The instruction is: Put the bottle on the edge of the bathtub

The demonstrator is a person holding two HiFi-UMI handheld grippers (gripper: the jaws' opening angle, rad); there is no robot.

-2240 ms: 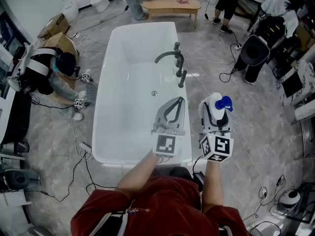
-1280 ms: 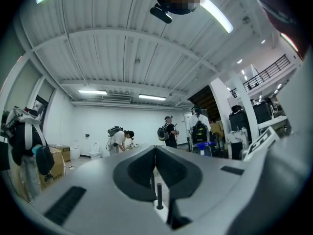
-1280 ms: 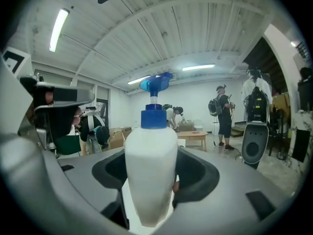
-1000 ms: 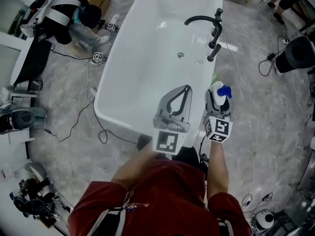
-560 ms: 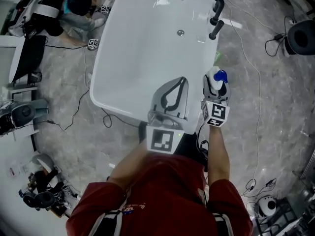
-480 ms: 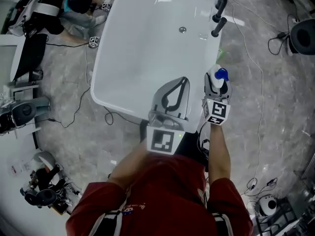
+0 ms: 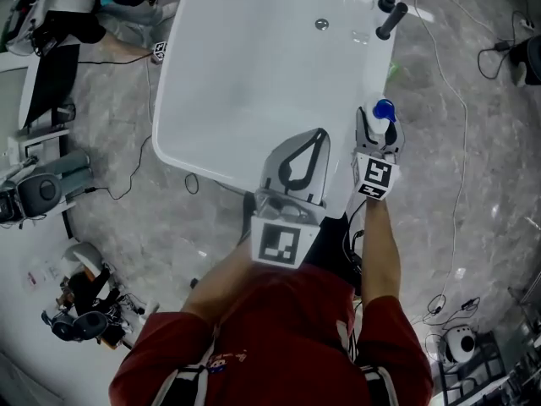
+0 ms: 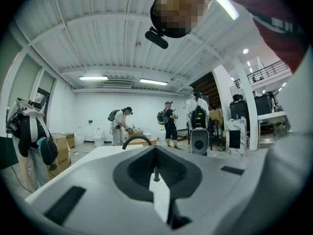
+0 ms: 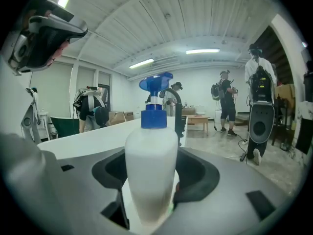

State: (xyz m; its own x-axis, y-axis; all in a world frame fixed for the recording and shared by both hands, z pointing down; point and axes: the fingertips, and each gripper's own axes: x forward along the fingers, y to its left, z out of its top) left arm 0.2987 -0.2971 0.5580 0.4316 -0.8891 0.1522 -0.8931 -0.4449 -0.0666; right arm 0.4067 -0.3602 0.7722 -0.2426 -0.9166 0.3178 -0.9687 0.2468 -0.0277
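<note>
Whereas a second ago the bathtub (image 7: pixel 165 100) filled the middle of the head view, it now sits high in it, its faucet (image 7: pixel 390 7) cut by the top edge. The right gripper (image 7: pixel 376 138) clamps the white, blue-capped bottle (image 7: pixel 382 112) upright at the tub's right rim; contact with the rim cannot be told. The left gripper (image 7: pixel 314 138) is closed and empty above the basin, where only the drain (image 7: pixel 321 24) shows.

Grey marble floor (image 7: pixel 507 142), white bathtub (image 7: pixel 254 83), loose cables (image 7: pixel 462 201)
</note>
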